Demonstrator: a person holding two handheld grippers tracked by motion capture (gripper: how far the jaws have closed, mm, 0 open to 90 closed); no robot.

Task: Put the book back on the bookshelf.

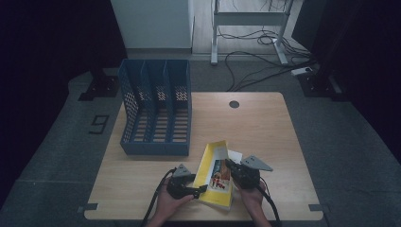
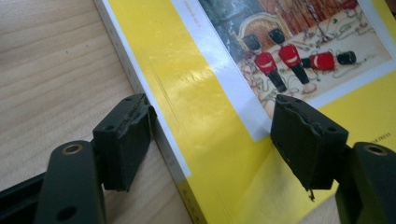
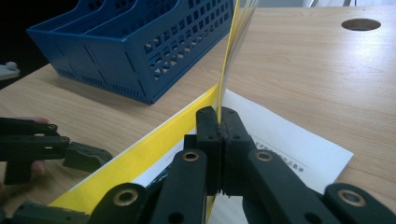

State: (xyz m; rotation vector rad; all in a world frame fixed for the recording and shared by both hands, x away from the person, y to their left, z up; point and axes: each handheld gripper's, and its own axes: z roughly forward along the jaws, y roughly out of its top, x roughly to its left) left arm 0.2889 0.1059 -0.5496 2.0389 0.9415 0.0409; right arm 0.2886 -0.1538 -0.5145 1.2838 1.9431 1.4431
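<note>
Book [image 1: 215, 177] lies on the table [image 1: 265, 123] near you. Your right gripper [image 3: 219, 122] pinches its yellow cover and lifts it. Your left gripper [image 2: 212, 135] stands apart around the spine. The blue file rack [image 1: 156, 106] waits, empty.

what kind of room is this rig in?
Probably a lab or recording studio, not an office: a lone wooden table on grey carpet, dark curtains at both sides, loose cables on the floor and a bare metal stand frame behind.
</note>
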